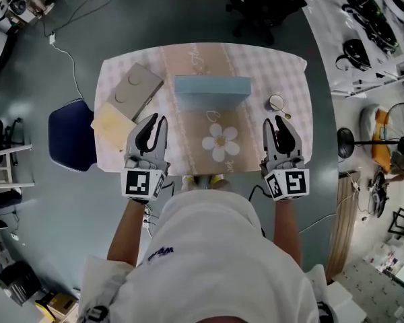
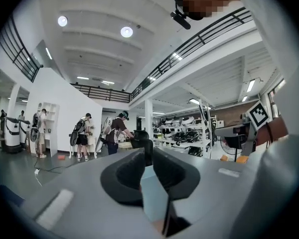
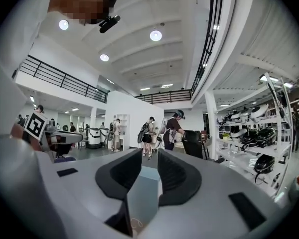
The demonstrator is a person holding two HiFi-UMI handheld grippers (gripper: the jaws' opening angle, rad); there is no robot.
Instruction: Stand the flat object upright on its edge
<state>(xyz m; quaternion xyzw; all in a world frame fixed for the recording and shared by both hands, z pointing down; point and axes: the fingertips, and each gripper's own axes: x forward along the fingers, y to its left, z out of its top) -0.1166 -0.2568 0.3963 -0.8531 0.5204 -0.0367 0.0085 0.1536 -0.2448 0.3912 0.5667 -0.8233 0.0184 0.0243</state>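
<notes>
A pale blue flat box (image 1: 212,89) sits across the middle of the table (image 1: 289,73), its long side towards me. My left gripper (image 1: 156,118) hovers over the table's near left part, short of the box and apart from it. Its jaws stand a narrow gap apart with nothing between them. My right gripper (image 1: 273,120) is at the near right, also narrowly open and empty. In the left gripper view the left gripper (image 2: 147,156) shows a pale blue surface through its gap. The right gripper view shows the same between the right gripper's (image 3: 149,156) jaws.
A grey flat case (image 1: 136,89) and a pale wooden board (image 1: 112,125) lie at the table's left edge. A small round object (image 1: 277,102) rests just beyond my right gripper. A blue chair (image 1: 71,134) stands left of the table. Several people stand far off in the hall.
</notes>
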